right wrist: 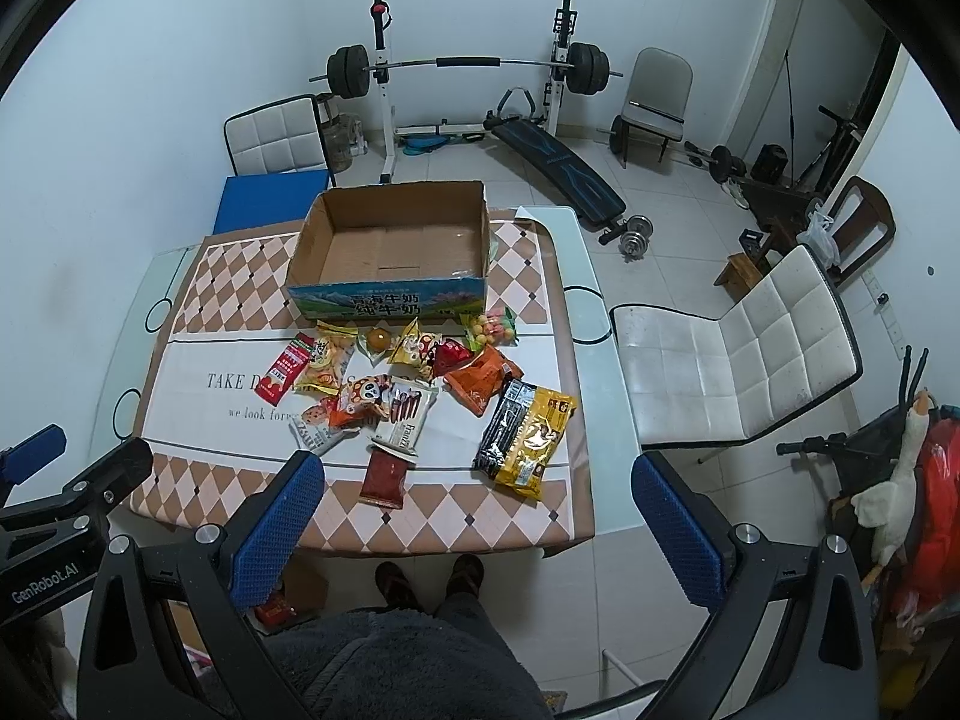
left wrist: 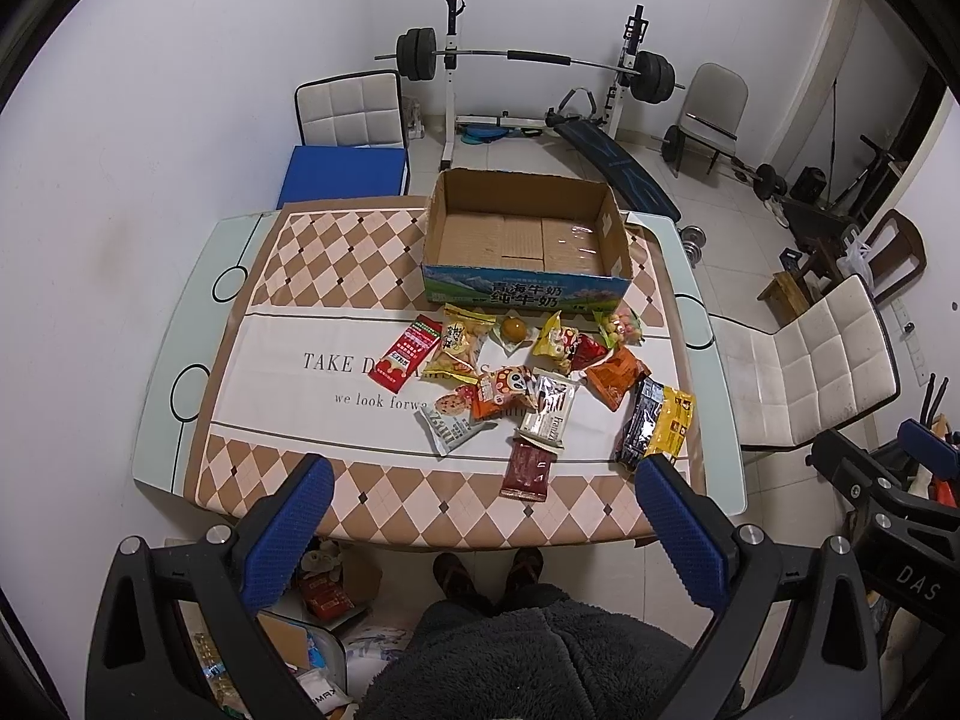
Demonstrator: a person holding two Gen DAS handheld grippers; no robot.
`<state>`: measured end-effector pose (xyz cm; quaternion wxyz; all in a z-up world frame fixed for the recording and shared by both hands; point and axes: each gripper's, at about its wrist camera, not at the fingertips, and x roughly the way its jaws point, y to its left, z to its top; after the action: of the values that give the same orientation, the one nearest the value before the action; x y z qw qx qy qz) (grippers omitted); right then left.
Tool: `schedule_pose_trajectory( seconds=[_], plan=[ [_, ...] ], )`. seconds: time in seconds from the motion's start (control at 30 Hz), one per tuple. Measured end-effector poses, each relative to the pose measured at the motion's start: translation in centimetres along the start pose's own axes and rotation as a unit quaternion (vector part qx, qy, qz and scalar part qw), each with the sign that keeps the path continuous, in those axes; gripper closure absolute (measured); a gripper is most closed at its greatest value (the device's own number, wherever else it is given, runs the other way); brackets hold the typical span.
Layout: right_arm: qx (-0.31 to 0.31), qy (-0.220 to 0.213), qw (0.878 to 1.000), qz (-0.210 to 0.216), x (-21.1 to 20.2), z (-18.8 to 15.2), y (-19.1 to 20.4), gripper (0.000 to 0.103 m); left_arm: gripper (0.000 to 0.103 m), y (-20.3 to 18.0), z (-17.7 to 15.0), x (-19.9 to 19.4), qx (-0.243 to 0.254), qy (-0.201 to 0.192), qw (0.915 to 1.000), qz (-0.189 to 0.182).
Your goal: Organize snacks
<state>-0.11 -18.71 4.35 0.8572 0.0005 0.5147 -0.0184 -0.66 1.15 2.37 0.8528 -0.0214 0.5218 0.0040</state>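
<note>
An empty cardboard box (left wrist: 528, 240) (right wrist: 390, 252) with a blue printed front stands at the far side of the table. Several snack packets lie in a pile in front of it: a red packet (left wrist: 408, 360) (right wrist: 289, 369) at the left, a yellow-and-black bag (left wrist: 657, 423) (right wrist: 528, 438) at the right, a dark red packet (left wrist: 527, 471) (right wrist: 384, 480) nearest me. My left gripper (left wrist: 485, 477) is open and empty, held high above the table's near edge. My right gripper (right wrist: 477, 468) is open and empty too, beside it.
The table (left wrist: 156, 396) (right wrist: 585, 312) carries a checkered cloth. White chairs stand at the right (left wrist: 804, 378) (right wrist: 738, 360) and far left (left wrist: 348, 108). A barbell rack (left wrist: 528, 60) and a sit-up bench (right wrist: 558, 171) stand behind. Boxes lie on the floor under the near edge.
</note>
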Motion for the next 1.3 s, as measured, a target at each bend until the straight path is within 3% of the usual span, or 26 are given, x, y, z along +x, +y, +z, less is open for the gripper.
schedule_pose_trajectory(
  seconds=[1.03,1.3],
  plan=[
    [0.002,0.004,1.0,0.006,-0.6,1.1,0.1,0.0,0.0,-1.1,2.3,-0.5,-0.001,0.002,1.0,-0.004],
    [0.039,0.033,0.999,0.021,4.7,0.8,-2.6,0.0,0.0,-1.7,2.9,2.6,-0.009,0.002,1.0,0.002]
  ],
)
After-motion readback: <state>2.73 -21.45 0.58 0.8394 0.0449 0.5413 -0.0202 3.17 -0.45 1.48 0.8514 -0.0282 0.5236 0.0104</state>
